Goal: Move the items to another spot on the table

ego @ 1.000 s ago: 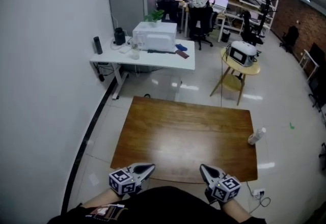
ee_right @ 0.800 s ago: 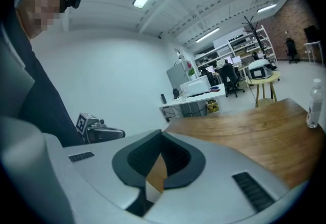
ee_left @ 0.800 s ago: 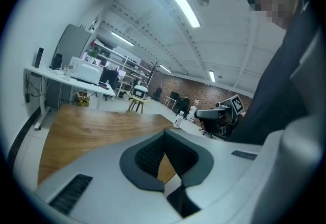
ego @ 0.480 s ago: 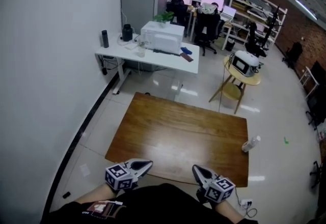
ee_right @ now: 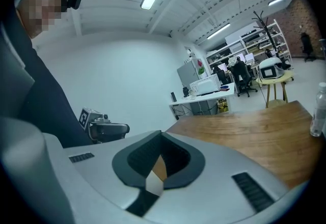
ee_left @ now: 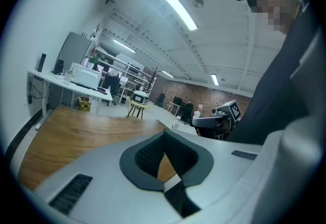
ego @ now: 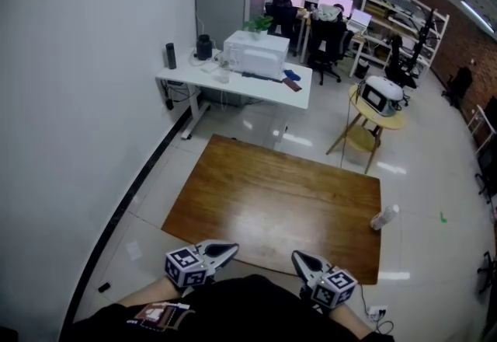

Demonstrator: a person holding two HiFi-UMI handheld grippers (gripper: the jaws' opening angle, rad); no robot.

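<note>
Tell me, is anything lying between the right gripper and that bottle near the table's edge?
No. In the head view, only bare wooden table separates the right gripper from the bottle; the right gripper view shows the same.

Ahead of you: white desk point(ego: 248, 85) by the wall, w/ a white box-like machine point(ego: 256, 54) on it, dark flask point(ego: 170, 55) at its left end. Grey cabinet point(ego: 220, 0) behind. To your right, round yellow side table point(ego: 387, 123) w/ a white appliance point(ego: 382, 94). Black office chair point(ego: 326, 36) further back.
</note>
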